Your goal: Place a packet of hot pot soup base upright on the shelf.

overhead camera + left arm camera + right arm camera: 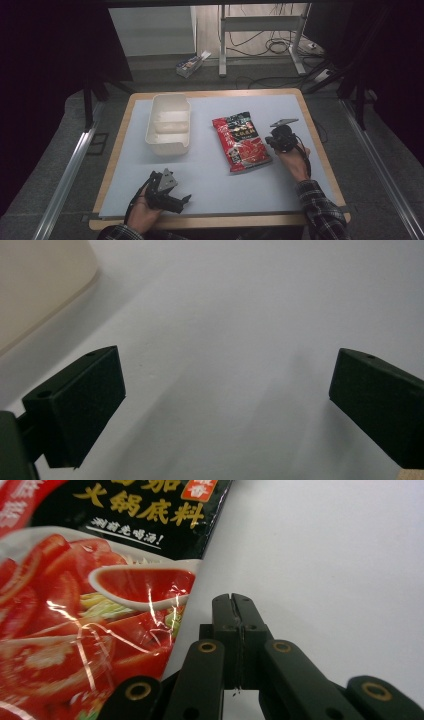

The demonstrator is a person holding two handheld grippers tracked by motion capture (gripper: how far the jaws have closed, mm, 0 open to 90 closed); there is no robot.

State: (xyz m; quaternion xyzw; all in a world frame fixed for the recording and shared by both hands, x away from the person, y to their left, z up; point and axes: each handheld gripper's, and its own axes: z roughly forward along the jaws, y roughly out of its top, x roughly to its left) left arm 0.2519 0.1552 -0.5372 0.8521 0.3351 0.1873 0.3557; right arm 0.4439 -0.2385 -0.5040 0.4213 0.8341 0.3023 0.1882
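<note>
Nearest the camera, the left tongs rest low by the near edge of the surface, toward its left corner, held in a hand. Their jaws stand wide apart with nothing but bare pale surface between them, and a cream container wall shows at the upper left of the left gripper view. The right tongs sit toward the right edge, jaws pressed fully together and gripping nothing. Just beside them lies a red sauce packet, flat near the middle of the surface, printed with tomatoes and a spoon. A white plastic tub stands toward the far left corner, well apart from the packet.
</note>
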